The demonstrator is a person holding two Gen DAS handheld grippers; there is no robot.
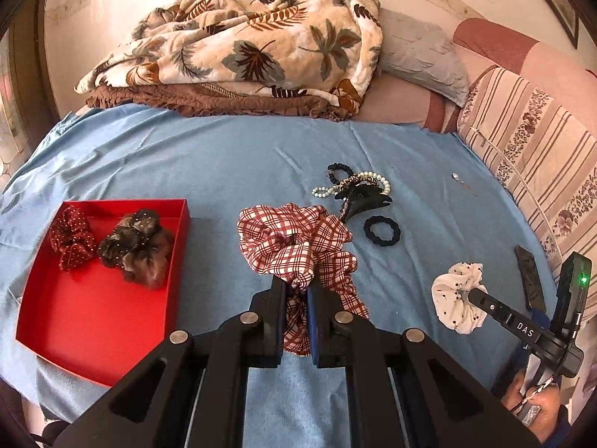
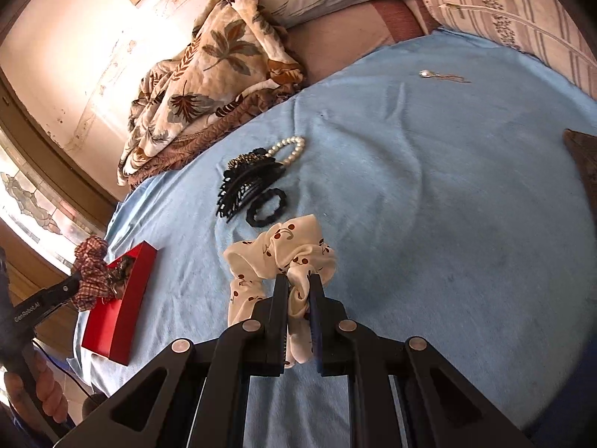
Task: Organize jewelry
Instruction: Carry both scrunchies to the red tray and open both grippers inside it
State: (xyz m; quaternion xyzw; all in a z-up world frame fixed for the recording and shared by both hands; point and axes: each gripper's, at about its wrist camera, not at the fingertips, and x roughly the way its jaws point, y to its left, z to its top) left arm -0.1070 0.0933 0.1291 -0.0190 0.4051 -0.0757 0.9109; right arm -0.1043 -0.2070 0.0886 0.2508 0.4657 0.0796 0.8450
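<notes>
**Both hand-held grippers clamped on scrunchies above the bed**

Your left hand-held gripper (image 1: 296, 291) has its fingers pressed together on the red plaid scrunchie (image 1: 298, 239), pinching a fold of the fabric while the rest bunches out ahead and hangs down between the fingers. It sits just to the right of the red box (image 1: 179, 257), which lies on the blue bedsheet (image 1: 186, 156). Inside that box, toward its far end, you have a dark red dotted scrunchie (image 1: 71, 237) and a brown scrunchie (image 1: 136, 248) lying side by side and touching.

Your right hand-held gripper (image 2: 298, 291) is clamped on the white cherry-print scrunchie (image 2: 280, 257), which is gathered between the fingers with its loop spreading forward and to the left. In the left wrist view this scrunchie is well to the right of the box.

Farther out on the sheet, a small black hair tie (image 1: 382, 230) lies just beside a black claw clip (image 1: 363, 199). A pearl bracelet (image 1: 373, 179) and another dark hair tie (image 1: 337, 171) are tangled against the clip. A small silver piece (image 1: 456, 176) lies apart, nearer the striped cushion (image 1: 530, 142). A leaf-print blanket (image 1: 242, 44) is heaped at the far edge of the bed.
</notes>
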